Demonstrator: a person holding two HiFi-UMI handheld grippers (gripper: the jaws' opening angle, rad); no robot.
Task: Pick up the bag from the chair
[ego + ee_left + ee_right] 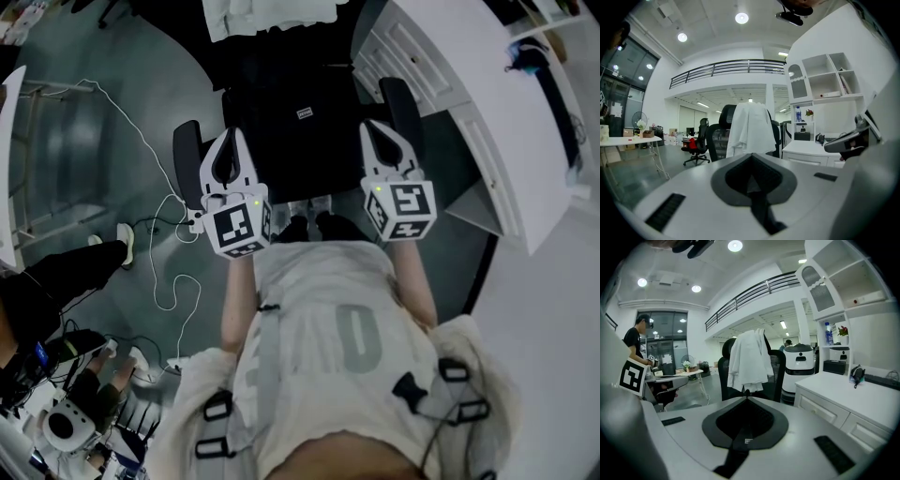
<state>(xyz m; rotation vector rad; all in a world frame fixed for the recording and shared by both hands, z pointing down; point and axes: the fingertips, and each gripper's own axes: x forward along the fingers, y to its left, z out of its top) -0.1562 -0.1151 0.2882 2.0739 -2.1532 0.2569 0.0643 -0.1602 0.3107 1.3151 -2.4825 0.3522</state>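
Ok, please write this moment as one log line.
left gripper: shut, empty | right gripper: shut, empty | bag: on chair, not gripped

Grey floor (159, 56), white cabinet (487, 103) (shelves above), mezzanine railing (726, 68), ceiling lights (741, 18)

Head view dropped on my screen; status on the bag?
Left gripper, right gripper both shut, empty. Black bag on black office chair, not gripped. Nothing blocking.

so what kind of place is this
Probably an open-plan office or lab workspace. A black office chair has a white garment draped over it, a white desk with drawers stands by a shelf unit, and a railed mezzanine runs overhead.
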